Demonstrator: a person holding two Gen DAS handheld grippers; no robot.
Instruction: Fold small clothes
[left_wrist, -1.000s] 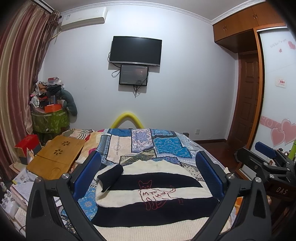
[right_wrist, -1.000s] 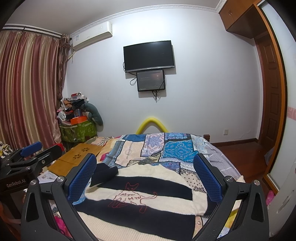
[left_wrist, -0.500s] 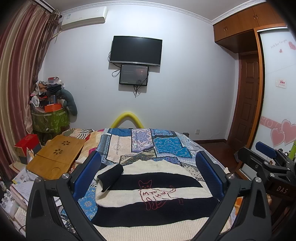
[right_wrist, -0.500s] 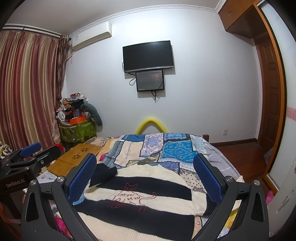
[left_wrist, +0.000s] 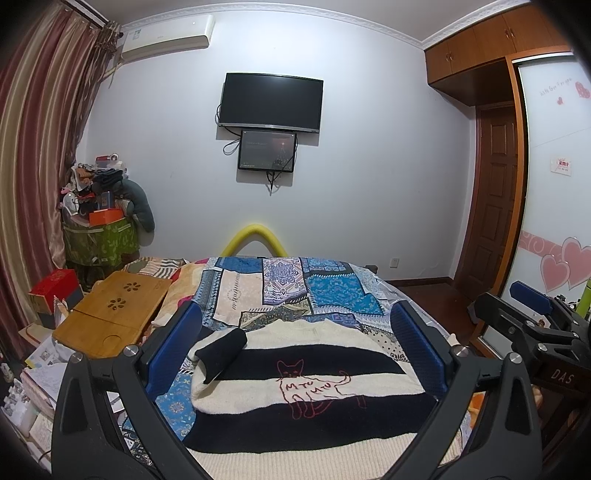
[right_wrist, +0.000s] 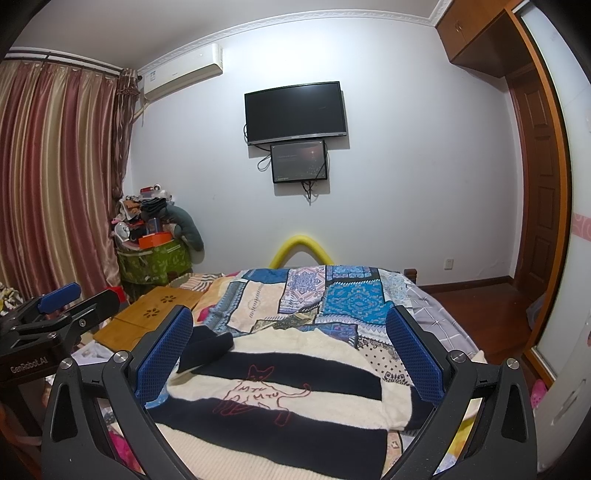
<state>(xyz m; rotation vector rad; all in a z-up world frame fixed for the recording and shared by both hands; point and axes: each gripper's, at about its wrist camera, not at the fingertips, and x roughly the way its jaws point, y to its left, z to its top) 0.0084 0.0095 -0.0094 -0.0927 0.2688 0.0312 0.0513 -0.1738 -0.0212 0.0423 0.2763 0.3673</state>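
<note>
On the bed, left view: one sweater (left_wrist: 295, 391), cream with black stripes and a red cat outline, lies flat on one patchwork quilt (left_wrist: 288, 288).
Left gripper (left_wrist: 295, 354): jaws wide, nothing between them; it hangs above the sweater and touches no cloth.
Sleeve (left_wrist: 221, 350): one black-cuffed sleeve lies folded over the sweater's left shoulder; no second sleeve shows.
Right gripper, from the left view (left_wrist: 532, 314): seen at the right edge, beside the bed, its jaws spread.
Beside the bed: one wooden tray (left_wrist: 114, 314) on the left, well apart from the sweater; one TV (left_wrist: 271, 101) on the wall with one small screen (left_wrist: 267, 150) just under it.

Over the bed, right view: the same sweater (right_wrist: 288, 402) fills the space between the blue pads, collar at the far end.
Right gripper (right_wrist: 291, 354): jaws wide and empty, held above the cloth.
Left gripper, from the right view (right_wrist: 59, 306): at the left edge, jaws parted, near the tray (right_wrist: 155, 306).
Sleeve, right view (right_wrist: 207, 347): folded inward at the far left corner.

Step in hand: judging by the lie of the cloth, early folding; both grippers are poised and no grasp is made.
Next move: it likely calls for lowering each gripper to a side edge or the hem, closing on one layer only, then lifting evenly so the knit does not bunch.
Count: two grippers, one sweater, one visible sleeve, one quilt, one tray, two screens.
</note>
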